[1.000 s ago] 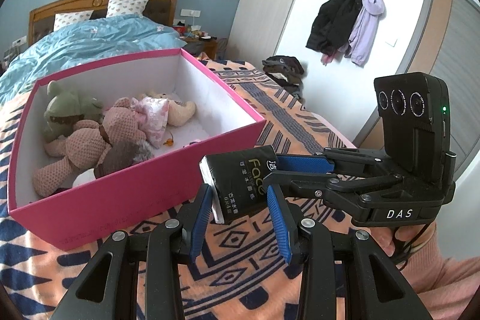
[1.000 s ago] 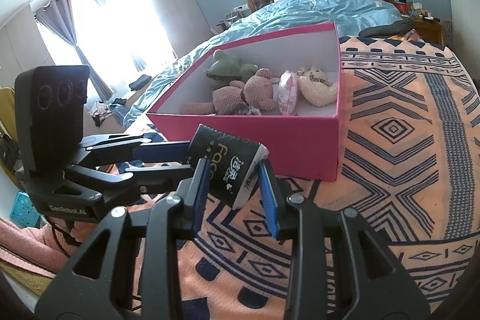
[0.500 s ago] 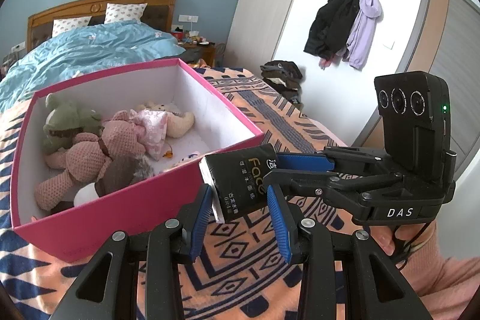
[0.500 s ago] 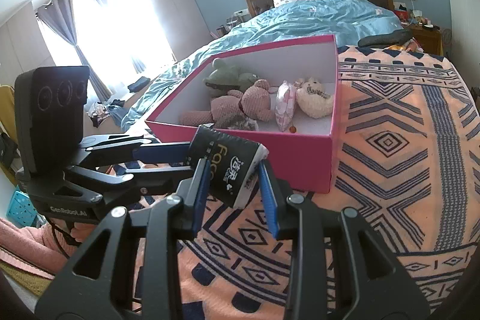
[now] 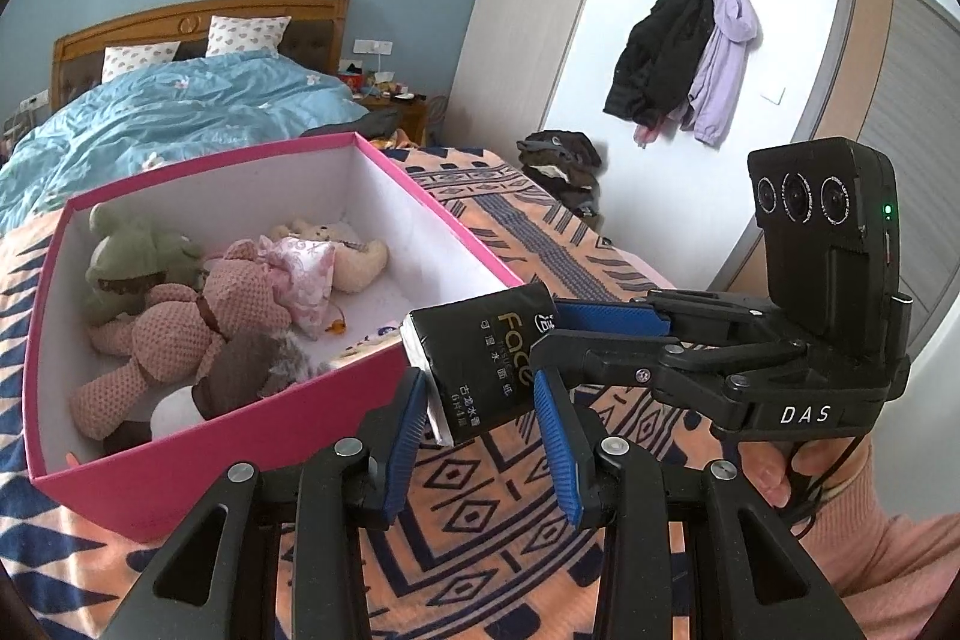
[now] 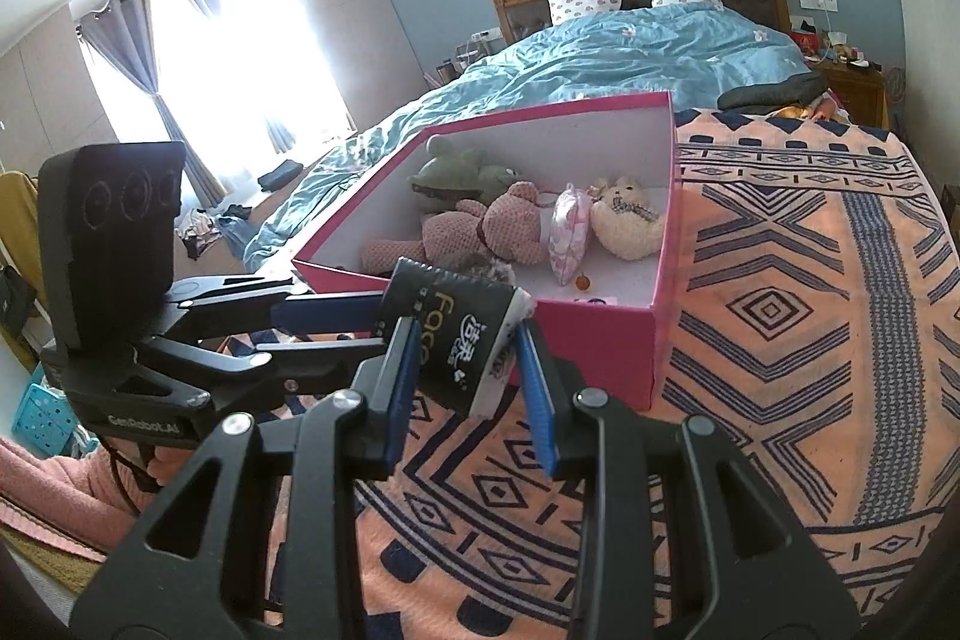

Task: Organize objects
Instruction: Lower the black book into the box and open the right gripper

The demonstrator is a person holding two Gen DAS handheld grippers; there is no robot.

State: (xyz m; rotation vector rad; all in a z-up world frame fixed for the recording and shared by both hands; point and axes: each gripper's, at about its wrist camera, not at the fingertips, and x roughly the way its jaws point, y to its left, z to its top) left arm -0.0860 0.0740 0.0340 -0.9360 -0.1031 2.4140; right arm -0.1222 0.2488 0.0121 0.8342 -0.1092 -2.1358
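Observation:
A black tissue pack [image 5: 489, 361] marked "Face" is held in the air between both grippers, just before the near rim of a pink box [image 5: 252, 445]. My left gripper [image 5: 480, 394] and my right gripper [image 6: 465, 358] are each shut on the pack, their blue pads pressing it from crossing directions. The pack also shows in the right wrist view [image 6: 462, 334]. The box [image 6: 600, 340] stands on a patterned blanket and holds a pink plush bear [image 5: 180, 334], a green plush [image 5: 141, 244], a cream plush [image 6: 627, 226] and a small pink pillow [image 6: 567, 232].
The orange and navy blanket [image 6: 810, 340] stretches to the right of the box. A blue duvet [image 6: 600, 52] and headboard lie behind. Coats [image 5: 684, 52] hang on the wall. A blue basket [image 6: 42, 409] stands on the floor at the left.
Both grippers have risen with the tissue pack still held between them, so I look further down into the box. The grip on the pack is unchanged.

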